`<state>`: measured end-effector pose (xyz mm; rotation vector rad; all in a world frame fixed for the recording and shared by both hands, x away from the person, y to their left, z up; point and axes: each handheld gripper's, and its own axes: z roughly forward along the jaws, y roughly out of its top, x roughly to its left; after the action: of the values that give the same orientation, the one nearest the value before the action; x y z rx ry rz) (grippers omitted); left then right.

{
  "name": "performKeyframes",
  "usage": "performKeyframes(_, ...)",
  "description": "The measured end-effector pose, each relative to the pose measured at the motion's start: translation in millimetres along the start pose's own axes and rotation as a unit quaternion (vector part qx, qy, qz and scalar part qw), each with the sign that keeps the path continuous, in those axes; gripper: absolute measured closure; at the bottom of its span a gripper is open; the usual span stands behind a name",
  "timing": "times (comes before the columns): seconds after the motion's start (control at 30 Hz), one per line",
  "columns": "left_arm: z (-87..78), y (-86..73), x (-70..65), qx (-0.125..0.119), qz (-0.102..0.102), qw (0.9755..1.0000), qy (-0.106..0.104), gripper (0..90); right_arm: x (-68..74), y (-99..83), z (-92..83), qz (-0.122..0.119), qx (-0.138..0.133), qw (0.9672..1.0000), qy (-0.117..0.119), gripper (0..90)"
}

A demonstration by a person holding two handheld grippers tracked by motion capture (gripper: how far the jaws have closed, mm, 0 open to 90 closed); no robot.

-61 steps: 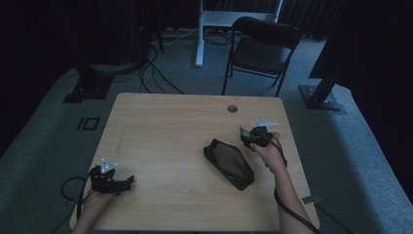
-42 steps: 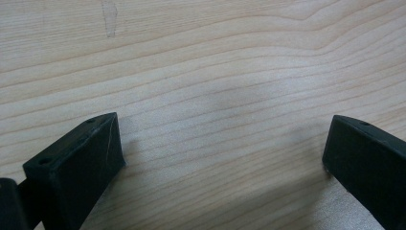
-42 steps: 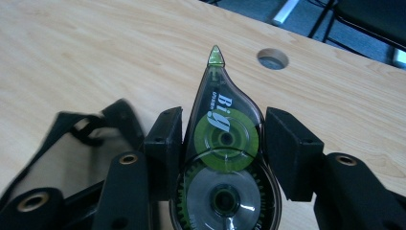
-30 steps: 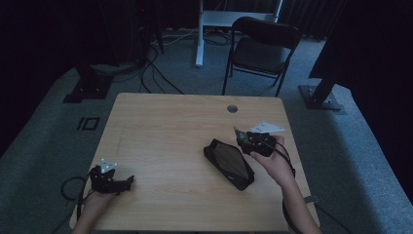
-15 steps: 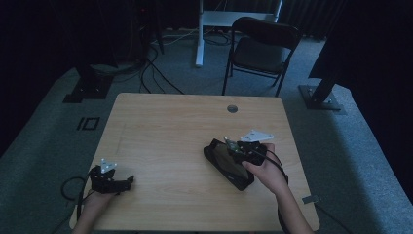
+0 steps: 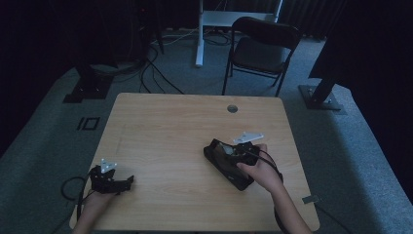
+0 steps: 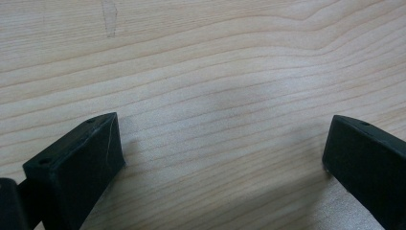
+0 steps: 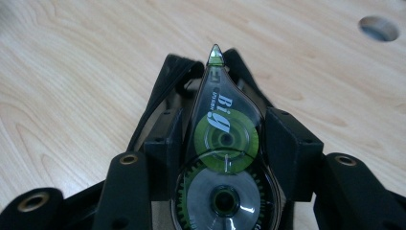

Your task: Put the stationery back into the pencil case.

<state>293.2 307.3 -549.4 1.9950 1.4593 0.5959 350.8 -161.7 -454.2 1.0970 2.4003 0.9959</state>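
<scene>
Wooden tabletop carries an open black pouch; above it, the right tool clamps a correction tape dispenser. Left tool gapes empty.

Overhead cam; gripper cams near table

Black two-jaw tools, trailing black cables
</scene>
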Motion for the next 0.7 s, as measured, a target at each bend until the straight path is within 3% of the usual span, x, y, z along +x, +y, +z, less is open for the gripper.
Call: performKeyframes(0.7,0.0,0.0,0.0,0.000,0.000,1.0000,0.000,0.2,3.6,4.5,31.3,-0.025,0.073,0.9970,0.007,49.2)
